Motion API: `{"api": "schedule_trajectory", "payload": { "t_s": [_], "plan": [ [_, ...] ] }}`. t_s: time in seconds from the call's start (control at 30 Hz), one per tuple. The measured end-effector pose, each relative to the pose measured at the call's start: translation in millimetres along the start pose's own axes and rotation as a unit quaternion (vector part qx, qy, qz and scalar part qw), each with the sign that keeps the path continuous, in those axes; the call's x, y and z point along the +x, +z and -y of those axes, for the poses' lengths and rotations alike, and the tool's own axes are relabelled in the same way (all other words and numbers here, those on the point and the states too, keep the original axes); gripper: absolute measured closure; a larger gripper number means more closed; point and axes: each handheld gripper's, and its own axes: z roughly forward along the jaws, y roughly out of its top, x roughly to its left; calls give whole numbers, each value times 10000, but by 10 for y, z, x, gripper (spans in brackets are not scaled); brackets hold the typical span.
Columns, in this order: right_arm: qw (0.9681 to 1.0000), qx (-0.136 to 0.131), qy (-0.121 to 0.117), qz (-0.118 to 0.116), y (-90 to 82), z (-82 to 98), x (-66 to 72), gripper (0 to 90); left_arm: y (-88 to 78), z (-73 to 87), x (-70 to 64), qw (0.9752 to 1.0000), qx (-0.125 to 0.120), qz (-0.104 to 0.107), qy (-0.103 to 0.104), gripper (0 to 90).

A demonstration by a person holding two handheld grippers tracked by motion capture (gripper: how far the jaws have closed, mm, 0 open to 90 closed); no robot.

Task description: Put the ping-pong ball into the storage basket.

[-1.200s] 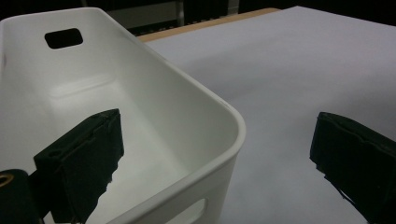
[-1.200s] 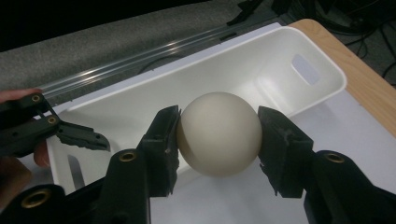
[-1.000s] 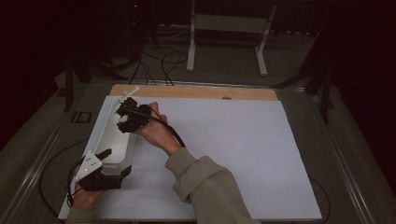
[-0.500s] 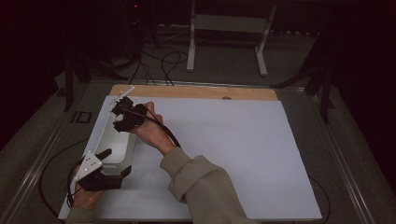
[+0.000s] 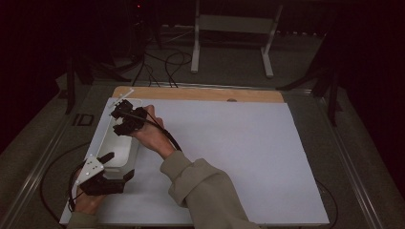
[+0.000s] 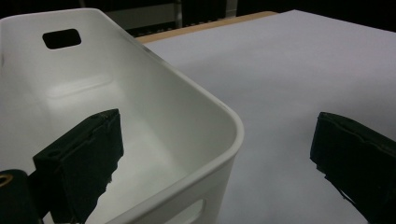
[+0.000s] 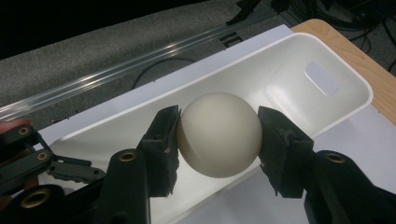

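The right hand-held gripper (image 7: 218, 135) is clamped on a cream ball (image 7: 218, 134), one black pad on each side at its widest part, and holds it over the open white bin (image 7: 322, 60) — likely so the ball can drop straight inside once let go. The left hand-held gripper (image 6: 215, 154) stands wide, one jaw inside the bin's near corner and the other outside over the white tabletop (image 6: 299, 65), gripping nothing; it looks placed to steady the bin against sliding. Around them the tabletop (image 5: 239, 143) is bare, with a wooden strip (image 5: 200, 93) at its far edge. The bin's interior holds nothing, so nothing blocks the drop — only its rim, if the ball is off centre.
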Motion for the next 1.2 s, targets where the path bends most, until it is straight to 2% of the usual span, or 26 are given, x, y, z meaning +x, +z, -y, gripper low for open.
{"api": "schedule_trajectory", "payload": {
  "t_s": [0.47,0.5,0.53,0.57,0.6,0.63,0.83,1.2],
  "plan": [
    [9999,-41,30,-97,50,-12,43,494,0,1,0,10000,-1,2,2,32],
    [9999,-33,73,-101,55,-16,47,441,-1,0,1,10000,5,-1,10,32],
    [9997,-6,145,-194,66,-21,42,292,-1,0,1,10000,5,1,9,32],
    [9994,-19,226,-275,77,-19,37,193,-1,1,0,10000,6,3,6,32],
    [9993,-22,314,-224,80,-18,28,131,-1,1,0,10000,3,4,2,32],
    [9988,23,420,-262,89,-14,10,109,0,1,0,10000,2,3,1,32],
    [9987,135,438,-228,82,26,-39,93,0,1,0,10000,4,2,2,31],
    [9994,139,230,-198,30,30,-4,94,0,2,3,10000,5,-5,3,32]
  ]
}}
